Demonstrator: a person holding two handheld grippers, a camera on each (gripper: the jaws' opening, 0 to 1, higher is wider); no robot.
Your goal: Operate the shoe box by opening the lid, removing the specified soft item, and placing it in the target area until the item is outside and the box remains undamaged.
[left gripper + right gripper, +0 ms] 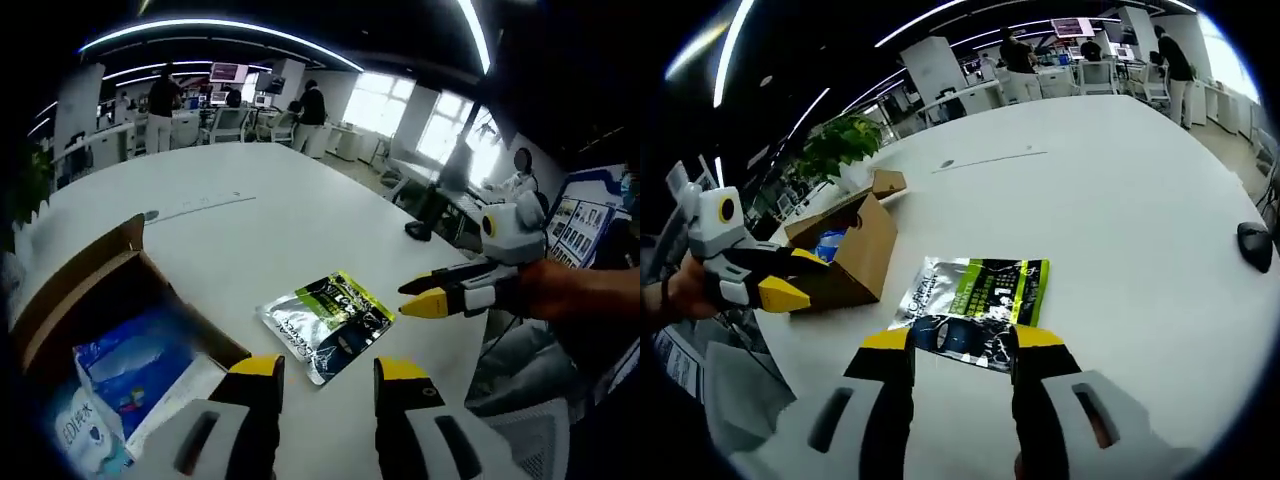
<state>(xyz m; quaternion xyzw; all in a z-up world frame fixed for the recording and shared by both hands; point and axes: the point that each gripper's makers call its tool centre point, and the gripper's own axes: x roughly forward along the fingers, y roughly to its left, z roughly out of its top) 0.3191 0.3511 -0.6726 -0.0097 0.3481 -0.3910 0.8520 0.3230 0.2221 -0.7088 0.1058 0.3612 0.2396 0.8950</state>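
Yellow-tipped jaws of the left tool (328, 372) stand apart at the bottom of the left gripper view, holding nothing, just short of the silver and green soft pouch (327, 322) that lies flat on the white bench (300, 215), outside the box. From the right gripper view the right tool (964, 347) likewise has its jaws apart and empty, poised right at the near edge of that pouch (975, 310). Each tool shows in the other's view: the right one (425, 296) reaches in from the right, held by a hand, with its yellow tips close together as seen from the side; the left one (785, 282) comes in from the left beside the box. Brown cardboard makes up the shoe box (850, 250), which stands open next to the pouch, its lid flap (80, 275) tipped back. Inside it lie blue and white plastic packs (130, 375). Glossy and crinkled, the pouch carries dark print. Farther off on the round, smooth bench a dark computer mouse (1254, 243) sits near the edge. Beyond are a leafy green plant (840, 140), office desks, bright windows, ceiling light strips and people standing (160, 105).
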